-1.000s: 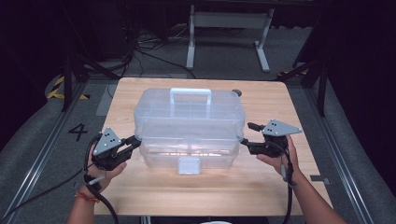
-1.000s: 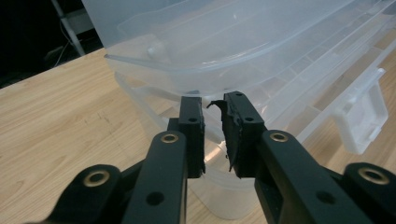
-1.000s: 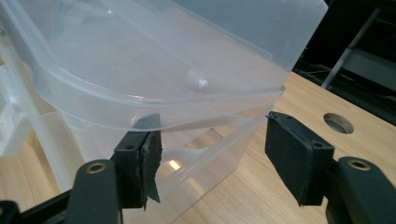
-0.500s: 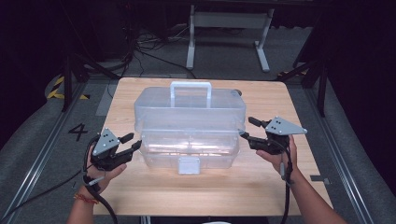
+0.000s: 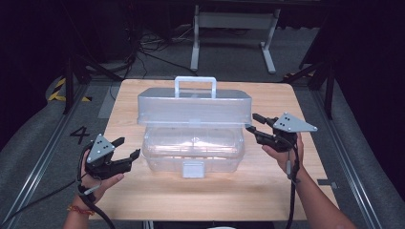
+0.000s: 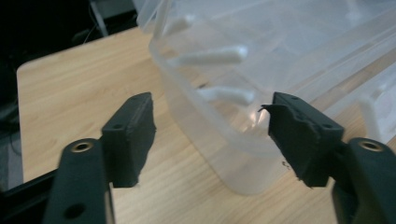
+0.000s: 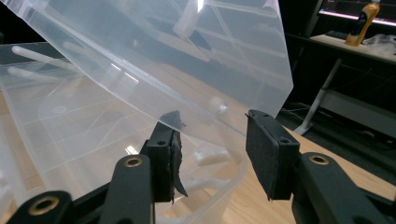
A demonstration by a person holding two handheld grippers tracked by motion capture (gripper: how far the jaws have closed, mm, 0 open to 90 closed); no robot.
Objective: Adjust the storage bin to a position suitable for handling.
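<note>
**A:** How far along is the opening of the clear plastic storage box (image 5: 193, 152)?

**B:** Well under way, I'd judge. Its lid (image 5: 194, 107) is tilted up along the far side, handle (image 5: 195, 86) on top, while the base sits mid-worktop (image 5: 143, 200). What's left is swinging the lid fully back, or steadying it.

**A:** And the claws?

**B:** The left claw (image 5: 125, 149) sits just off the box's left end; its jaws have just been opening and stand apart, holding nothing, with a corner of the base between them. The right claw (image 5: 253, 122) has been closing, its jaws either side of the lid's edge (image 7: 243, 126), but a gap shows, so no grip yet.

**A:** Anything in the way?

**B:** Nothing on the worktop. Beyond it there's a metal stand (image 5: 234, 33) and floor cables (image 5: 143, 52), well apart.
</note>
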